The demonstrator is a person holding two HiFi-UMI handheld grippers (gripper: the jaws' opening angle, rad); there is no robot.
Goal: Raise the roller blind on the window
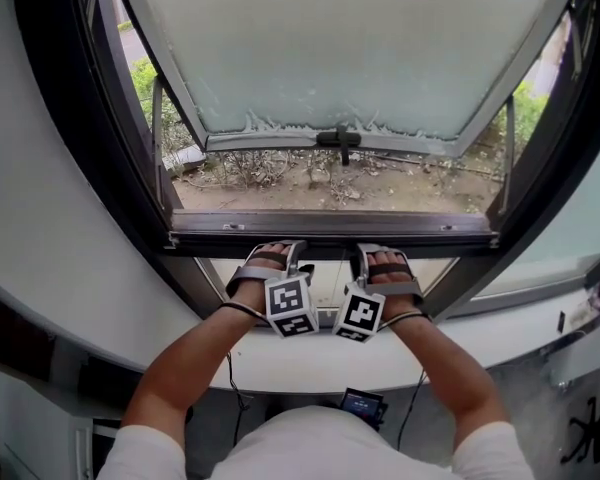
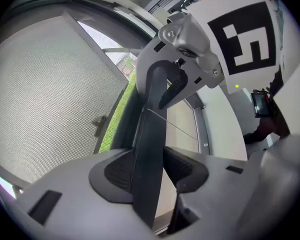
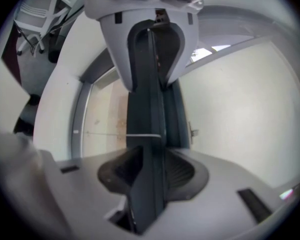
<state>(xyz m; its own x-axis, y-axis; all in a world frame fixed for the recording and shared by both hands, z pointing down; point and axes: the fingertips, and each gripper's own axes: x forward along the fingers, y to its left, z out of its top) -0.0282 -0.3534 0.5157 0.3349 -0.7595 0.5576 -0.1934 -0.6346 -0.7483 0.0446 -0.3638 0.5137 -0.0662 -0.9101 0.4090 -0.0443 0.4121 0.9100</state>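
A dark horizontal bar (image 1: pixel 330 240), which looks like the blind's bottom rail, spans the window opening just above the sill. Both grippers reach up to it side by side. My left gripper (image 1: pixel 280 252) has the bar (image 2: pixel 150 134) between its pads, which lie against it. My right gripper (image 1: pixel 375 252) also straddles the bar (image 3: pixel 147 114), jaws spread wide, and I see no clear press on it. The left gripper view shows the right gripper (image 2: pixel 170 86) farther along the bar. In the right gripper view the left gripper (image 3: pixel 155 49) is on the same bar.
Beyond the bar a frosted window sash (image 1: pixel 350 48) with a dark handle (image 1: pixel 342 140) is tilted outward over bare ground and plants (image 1: pixel 310 183). A white sill (image 1: pixel 310 368) runs under the person's hands. A small screen device (image 1: pixel 362 404) sits below it.
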